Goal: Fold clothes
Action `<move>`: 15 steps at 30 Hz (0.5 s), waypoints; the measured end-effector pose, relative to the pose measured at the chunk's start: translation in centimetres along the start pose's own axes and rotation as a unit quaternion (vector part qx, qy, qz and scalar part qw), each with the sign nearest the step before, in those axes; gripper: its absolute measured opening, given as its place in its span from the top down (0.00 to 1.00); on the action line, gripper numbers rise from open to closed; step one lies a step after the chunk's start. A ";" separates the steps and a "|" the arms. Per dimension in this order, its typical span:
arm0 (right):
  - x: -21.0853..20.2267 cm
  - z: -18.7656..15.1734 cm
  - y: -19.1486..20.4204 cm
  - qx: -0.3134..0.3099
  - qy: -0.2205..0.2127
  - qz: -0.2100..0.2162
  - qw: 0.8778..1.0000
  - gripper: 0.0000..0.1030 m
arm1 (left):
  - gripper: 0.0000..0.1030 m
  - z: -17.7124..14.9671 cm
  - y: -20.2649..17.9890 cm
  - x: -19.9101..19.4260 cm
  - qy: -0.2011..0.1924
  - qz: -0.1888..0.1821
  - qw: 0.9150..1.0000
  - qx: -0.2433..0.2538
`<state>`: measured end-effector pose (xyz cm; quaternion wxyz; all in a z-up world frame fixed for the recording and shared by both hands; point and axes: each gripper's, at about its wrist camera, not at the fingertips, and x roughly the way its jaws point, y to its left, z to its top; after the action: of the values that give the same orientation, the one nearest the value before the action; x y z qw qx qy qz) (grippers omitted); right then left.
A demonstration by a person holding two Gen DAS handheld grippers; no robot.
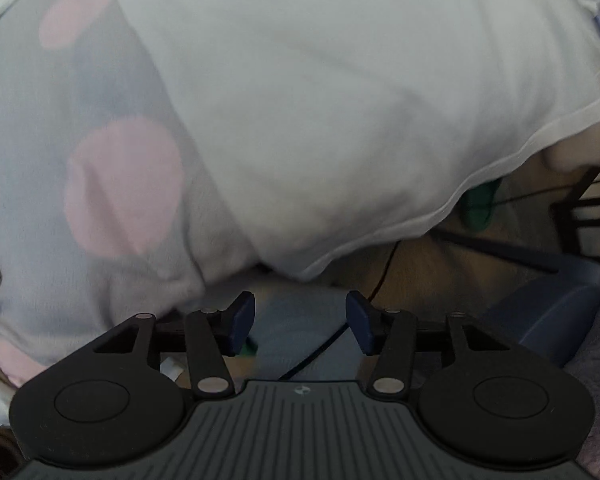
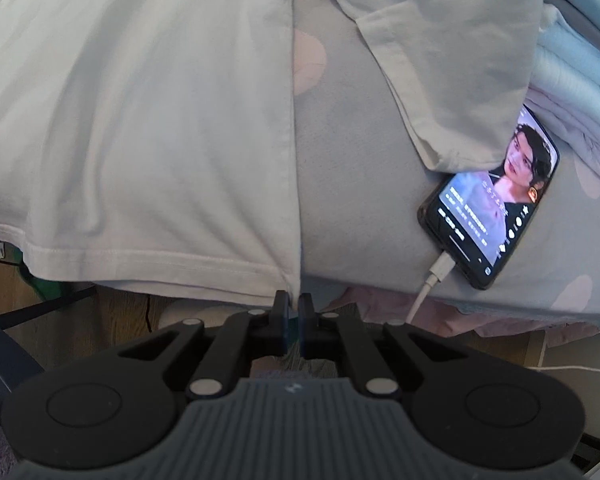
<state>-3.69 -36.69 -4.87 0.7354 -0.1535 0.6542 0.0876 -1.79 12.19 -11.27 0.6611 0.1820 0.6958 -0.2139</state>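
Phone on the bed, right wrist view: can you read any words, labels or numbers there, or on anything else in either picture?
Phone screen: white caption lines and a row of icons over a video, too small and blurred to read.
Left gripper body: a small round emblem, no letters.
Right gripper body: a faint mark, unreadable.
White T-shirt, bedsheet, charging cable: no text.

Dim, cool-toned fisheye pair; soft daylight, no hard shadows.

Left wrist view: white shirt (image 1: 340, 100) and spotted bed cover (image 1: 60, 160) smeared by motion blur; floor at 3 o'clock unfocused. Right wrist view: sharper; lit phone screen (image 2: 496, 196) is the brightest patch, at 3 o'clock. Both: edges bowed, corners vignetted black, hand-held gripper body at 6 o'clock underexposed.
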 end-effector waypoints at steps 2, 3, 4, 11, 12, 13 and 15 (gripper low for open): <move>0.0 -0.1 -0.6 0.010 0.003 -0.012 1.000 0.91 | 0.53 0.3 0.3 -0.1 -0.011 -0.010 1.000 -0.007; -0.4 0.0 -1.0 0.021 -0.003 -0.005 1.000 0.89 | 0.53 0.4 0.5 -0.3 -0.019 -0.016 1.000 -0.012; -0.9 0.0 -1.3 0.029 -0.015 0.004 0.999 0.89 | 0.53 0.5 0.6 -0.6 -0.028 -0.020 0.999 -0.016; -2.4 0.8 -1.1 0.025 -0.061 0.043 0.997 0.63 | 0.53 1.2 0.5 0.1 -0.025 -0.028 0.999 -0.018; -1.9 0.9 -0.7 0.018 -0.056 0.042 0.997 0.63 | 0.53 1.3 0.4 0.2 -0.026 -0.030 0.999 -0.018; -1.5 1.0 -0.6 0.013 -0.053 0.041 0.998 0.63 | 0.53 1.3 0.5 0.2 -0.027 -0.032 0.999 -0.018; -0.6 1.2 -0.6 0.011 -0.048 0.042 0.998 0.65 | 0.53 1.4 0.6 0.2 -0.029 -0.036 0.999 -0.020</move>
<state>-2.49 -36.81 -4.11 0.7631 -0.1133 0.6252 0.1182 -0.34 11.90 -11.53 0.6767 0.1368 0.6864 -0.2285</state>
